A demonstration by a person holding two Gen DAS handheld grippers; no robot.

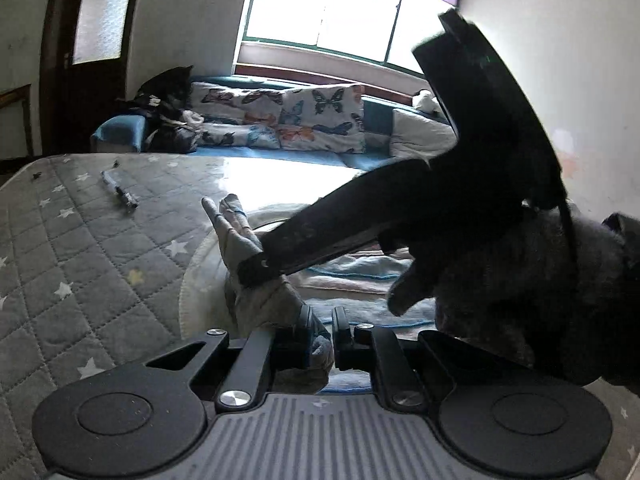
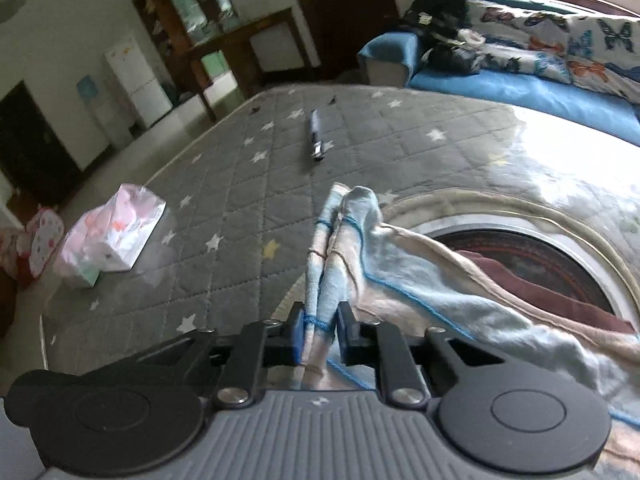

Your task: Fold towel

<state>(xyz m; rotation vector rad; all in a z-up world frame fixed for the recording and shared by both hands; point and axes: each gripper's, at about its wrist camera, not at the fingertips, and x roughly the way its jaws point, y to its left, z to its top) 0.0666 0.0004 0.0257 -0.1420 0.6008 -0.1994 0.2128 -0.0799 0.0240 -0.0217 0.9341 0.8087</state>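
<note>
Both our tongs pinch the pale blue-and-beige terry towel [image 2: 400,264], bunched and lifted above the grey star-quilted mat [image 2: 240,184].

Our left gripper [image 1: 322,334] and right gripper [image 2: 320,330] clamp folds running away from us; a pen [image 2: 316,136] lies beyond, a tissue pack [image 2: 112,236] left.

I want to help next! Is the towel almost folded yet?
Not yet. Picked up: both corners are pinched, one in the left hand-held gripper and one in the right hand-held gripper. In hand: the towel hangs bunched and wrinkled over the grey starry mat. Left: bringing the edges together and laying it flat; no neat fold shows yet.
</note>
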